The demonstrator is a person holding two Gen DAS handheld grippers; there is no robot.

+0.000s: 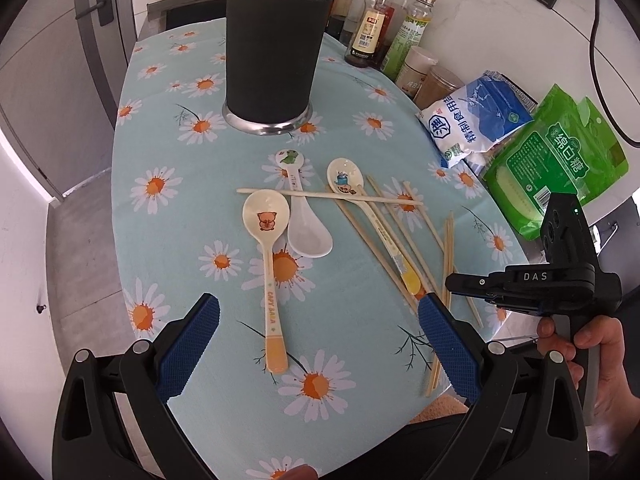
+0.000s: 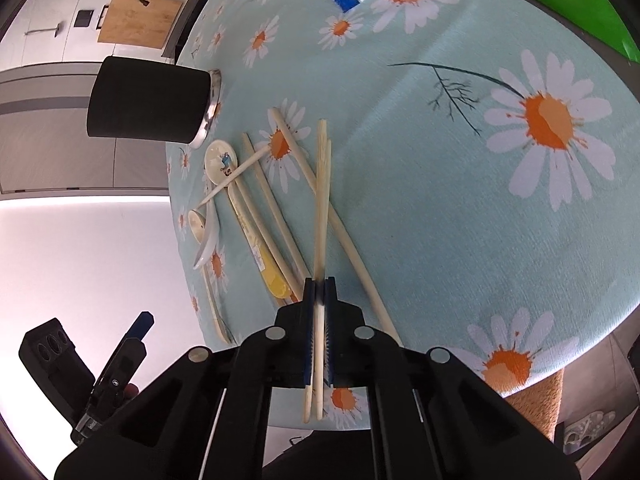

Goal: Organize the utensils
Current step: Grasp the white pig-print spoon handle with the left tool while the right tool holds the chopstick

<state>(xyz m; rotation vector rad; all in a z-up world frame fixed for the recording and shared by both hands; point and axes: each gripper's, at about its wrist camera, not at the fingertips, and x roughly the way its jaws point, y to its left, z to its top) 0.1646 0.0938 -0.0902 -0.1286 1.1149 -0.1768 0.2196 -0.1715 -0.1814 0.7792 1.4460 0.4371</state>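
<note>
Orange "CAPY BALA" spoon (image 1: pixel 269 264), "DAS" — right tool (image 2: pixel 320 286)

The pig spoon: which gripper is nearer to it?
Left. The left gripper is open around the pig spoon's handle; the right gripper, off beside it, is shut on chopsticks.

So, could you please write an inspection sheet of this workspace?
Surface: daisy tablecloth covers the table.
Job's things: black holder upright; three spoons and loose chopsticks lying crossed.
Clutter: bottles, salt bag, green pouch at the edge.
Grippers: left gripper open over the spoons; right gripper shut on chopstick pair.
Cables: black cable on the wall.
Surroundings: cutting board, door.
</note>
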